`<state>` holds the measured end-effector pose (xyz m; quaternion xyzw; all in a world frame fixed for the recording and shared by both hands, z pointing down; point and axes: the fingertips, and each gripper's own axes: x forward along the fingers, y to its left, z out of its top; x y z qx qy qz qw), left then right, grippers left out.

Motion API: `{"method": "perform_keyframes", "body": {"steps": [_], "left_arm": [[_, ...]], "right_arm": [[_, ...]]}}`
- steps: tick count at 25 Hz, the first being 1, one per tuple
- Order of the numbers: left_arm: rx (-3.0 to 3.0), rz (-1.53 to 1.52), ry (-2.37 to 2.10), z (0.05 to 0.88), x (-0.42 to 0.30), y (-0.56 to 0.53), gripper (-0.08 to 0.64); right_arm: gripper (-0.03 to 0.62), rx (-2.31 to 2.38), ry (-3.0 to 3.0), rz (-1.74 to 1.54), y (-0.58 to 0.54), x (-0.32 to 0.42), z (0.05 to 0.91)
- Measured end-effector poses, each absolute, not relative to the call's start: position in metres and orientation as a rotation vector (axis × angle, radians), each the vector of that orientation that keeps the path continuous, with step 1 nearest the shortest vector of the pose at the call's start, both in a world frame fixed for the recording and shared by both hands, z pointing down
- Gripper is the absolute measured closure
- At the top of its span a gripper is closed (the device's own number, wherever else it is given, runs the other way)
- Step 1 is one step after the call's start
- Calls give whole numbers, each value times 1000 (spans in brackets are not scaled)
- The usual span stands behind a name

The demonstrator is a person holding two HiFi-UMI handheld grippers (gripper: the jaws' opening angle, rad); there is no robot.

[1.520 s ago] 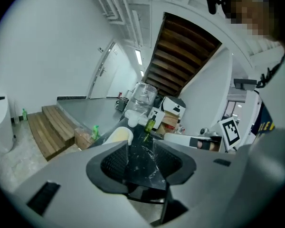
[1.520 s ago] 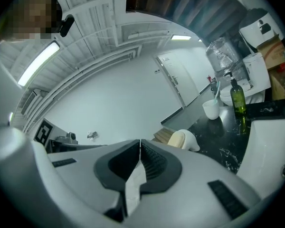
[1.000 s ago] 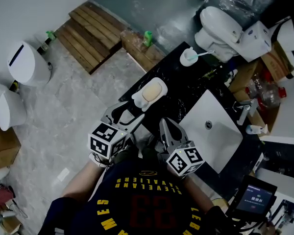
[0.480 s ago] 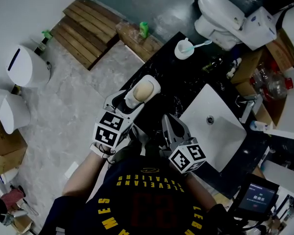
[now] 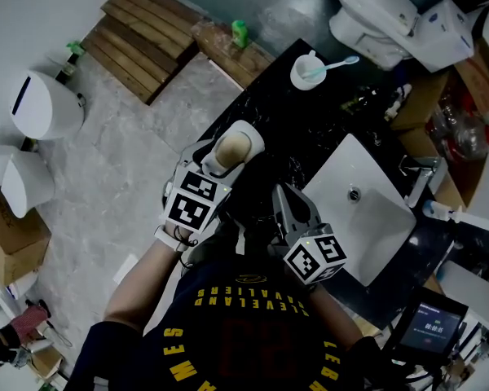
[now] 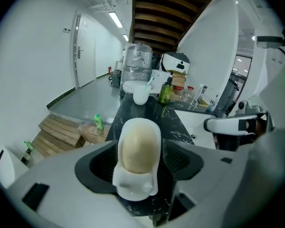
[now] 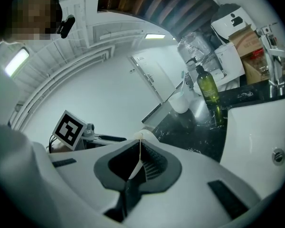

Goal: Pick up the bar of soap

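Black marble counter (image 5: 310,129) beside a white sink (image 5: 383,226) carries the bar of soap (image 6: 139,144), which lies in its white dish (image 6: 133,188). The left gripper (image 6: 140,159) has just been opening its jaws wide; the soap stands between them, not pressed. The right gripper (image 7: 139,141) is closed and empty.
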<state>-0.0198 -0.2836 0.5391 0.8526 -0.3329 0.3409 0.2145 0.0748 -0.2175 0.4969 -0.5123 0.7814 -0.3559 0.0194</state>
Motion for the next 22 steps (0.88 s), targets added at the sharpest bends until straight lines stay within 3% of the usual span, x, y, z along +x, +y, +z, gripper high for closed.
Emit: {"method": "perform_keyframes", "body": {"steps": [22], "left_arm": [[2321, 1098, -911, 569, -14, -295, 264]], "right_arm": [[572, -1635, 2387, -1120, -221, 92, 508]]}}
